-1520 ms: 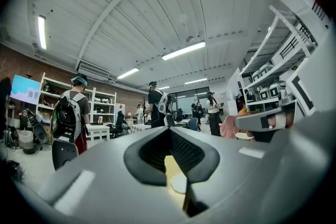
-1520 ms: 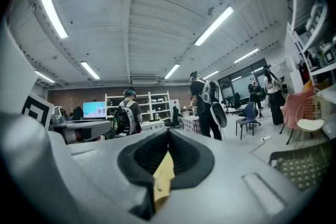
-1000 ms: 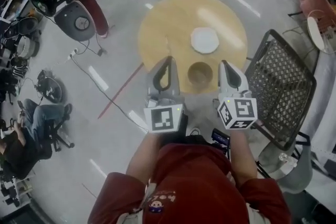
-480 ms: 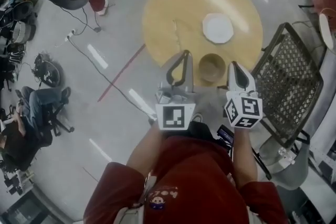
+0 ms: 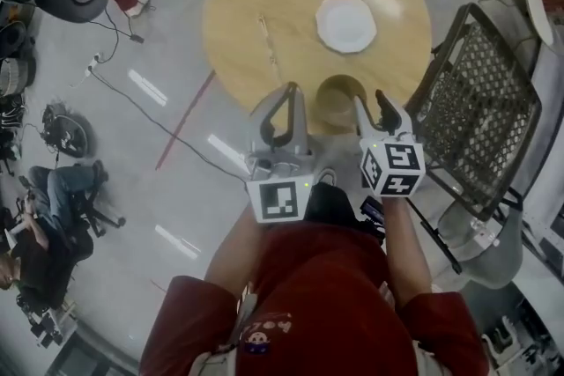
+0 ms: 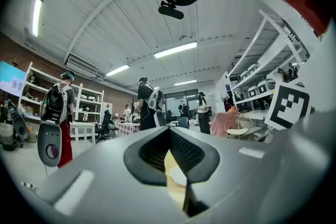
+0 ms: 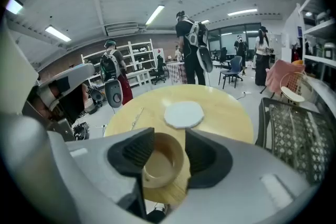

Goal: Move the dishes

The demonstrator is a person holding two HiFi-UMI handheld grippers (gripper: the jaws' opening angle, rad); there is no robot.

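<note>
- At the near edge of the round table [image 5: 247,4], a wooden bowl [image 5: 340,97] is sitting upright, and a white plate [image 5: 345,24] is lying farther in, apart from it.
- We are hovering the right gripper [image 5: 372,101] at the bowl, tilted downward. Its fingers [image 7: 134,152] have just been opening and are standing wide apart. The bowl is showing between them in the right gripper view, but the pads are not yet touching it.
- We are holding the left gripper [image 5: 289,92] level, left of the bowl, with its fingers pressed together on nothing.
- We are judging this to be the reach for the first dish, since both bowl and plate are resting on the table.
- Next, we are expecting to set one finger inside the rim and one outside, then close firmly before lifting. The bowl is sitting close to the edge, so a careless nudge could push it off.
- A mesh chair [image 5: 480,101] is standing just right of the table, near the right arm.
</note>
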